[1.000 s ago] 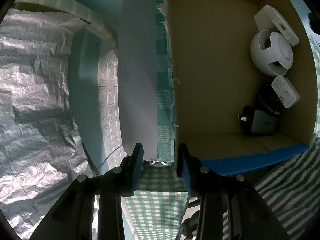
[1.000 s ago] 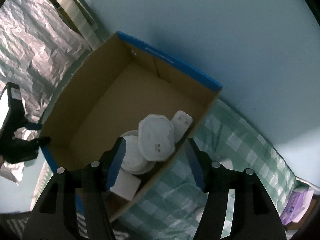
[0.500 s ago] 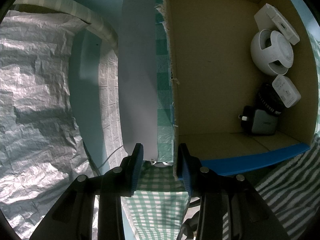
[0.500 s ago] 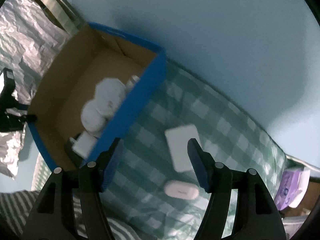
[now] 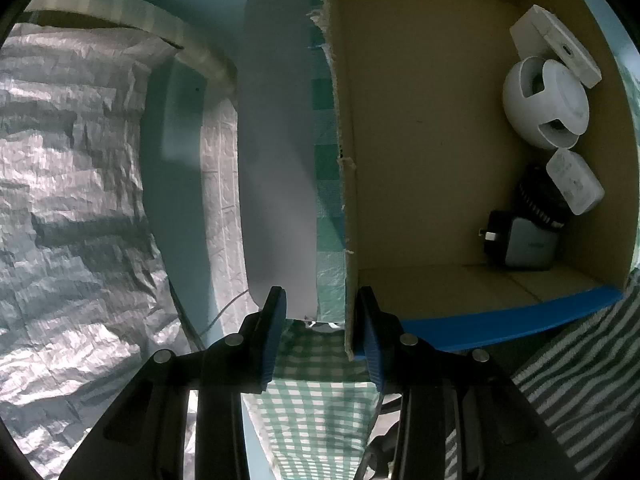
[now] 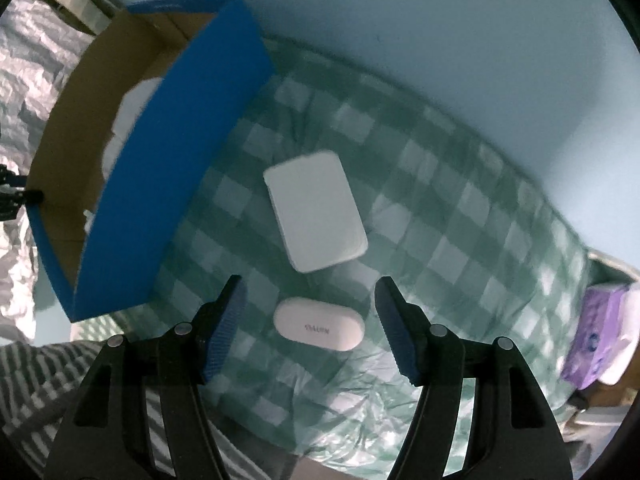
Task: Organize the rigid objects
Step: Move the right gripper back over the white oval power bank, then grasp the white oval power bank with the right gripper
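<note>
My left gripper (image 5: 320, 308) straddles the near left wall of the cardboard box (image 5: 420, 120), one pad on the grey outer flap and the other on the inner face, shut on that wall. Several devices lie in the box's right corner: a white round one (image 5: 544, 104), a flat white one (image 5: 556, 44), a small white adapter (image 5: 574, 180) and a black-grey charger (image 5: 520, 244). My right gripper (image 6: 310, 284) hangs open over the checked cloth (image 6: 460, 240). A white oval case (image 6: 319, 329) lies below its gap, and a white rectangular pad (image 6: 316, 210) just beyond.
The box's blue outer wall (image 6: 172, 184) stands left of the right gripper. A purple packet (image 6: 596, 336) sits at the cloth's right end. Crinkled silver foil (image 5: 72, 200) lies left of the box, and striped fabric (image 6: 40, 380) runs along the near side.
My right gripper has swung from above the box to over the cloth on its right and dropped lower. The white octagonal piece stayed in the box. The left gripper has not moved.
</note>
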A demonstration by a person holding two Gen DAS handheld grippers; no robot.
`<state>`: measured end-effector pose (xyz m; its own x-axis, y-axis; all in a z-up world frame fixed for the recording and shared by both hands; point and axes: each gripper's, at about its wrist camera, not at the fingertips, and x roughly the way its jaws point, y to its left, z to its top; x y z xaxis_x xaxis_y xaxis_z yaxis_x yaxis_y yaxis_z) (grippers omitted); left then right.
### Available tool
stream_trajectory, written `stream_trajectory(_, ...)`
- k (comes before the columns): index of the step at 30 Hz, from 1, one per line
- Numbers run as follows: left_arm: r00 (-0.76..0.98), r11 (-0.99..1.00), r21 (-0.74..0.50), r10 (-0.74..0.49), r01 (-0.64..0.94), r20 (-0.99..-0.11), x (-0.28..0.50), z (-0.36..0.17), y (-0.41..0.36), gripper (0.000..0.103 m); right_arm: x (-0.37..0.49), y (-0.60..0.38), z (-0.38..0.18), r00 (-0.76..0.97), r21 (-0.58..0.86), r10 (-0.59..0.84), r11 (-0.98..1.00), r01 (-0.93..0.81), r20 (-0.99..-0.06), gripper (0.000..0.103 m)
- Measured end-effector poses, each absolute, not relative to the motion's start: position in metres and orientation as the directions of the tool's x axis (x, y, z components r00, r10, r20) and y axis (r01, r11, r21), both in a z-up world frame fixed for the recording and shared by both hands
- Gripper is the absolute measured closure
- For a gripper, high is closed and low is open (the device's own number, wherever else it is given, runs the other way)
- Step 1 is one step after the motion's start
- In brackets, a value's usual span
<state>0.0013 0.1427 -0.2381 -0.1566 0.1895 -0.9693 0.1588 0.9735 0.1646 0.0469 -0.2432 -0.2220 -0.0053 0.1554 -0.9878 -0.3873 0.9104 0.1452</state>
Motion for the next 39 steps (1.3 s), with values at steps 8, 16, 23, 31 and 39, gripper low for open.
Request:
stream_trajectory(8, -0.159, 0.974, 0.166, 0.19, 0.152, -0.969, 0.002, -0.238, 0.143, 0.065, 0.041, -0.248, -0.257, -0.084, 0.211, 0.193, 0.902, -0.377, -0.978, 0.036)
stream_trajectory(16, -0.16, 0.975, 0.163, 0.187, 0.147, -0.969, 0.002, -0.238, 0.144, 0.065, 0.038, -0.248, -0.286, -0.136, 0.232, 0.195, 0.907, -0.352, -0.971, 0.036)
stream_trajectory(23, -0.161, 0.974, 0.168, 0.192, 0.155, -0.968, 0.001, -0.239, 0.143, 0.065, 0.022, -0.257, -0.292, -0.18, 0.22, 0.166, 0.914, -0.342, -0.969, 0.036)
stream_trajectory(31, -0.163, 0.973, 0.166, 0.191, 0.158, -0.968, 0.001, -0.24, 0.141, 0.065, -0.001, -0.236, -0.291, -0.153, 0.161, 0.101, 0.877, -0.453, -0.983, 0.036)
stream_trajectory(39, -0.164, 0.974, 0.164, 0.19, 0.159, -0.968, 0.001, -0.24, 0.141, 0.065, -0.006, -0.206, -0.296, -0.19, 0.149, 0.057, 0.843, -0.518, -0.98, 0.057)
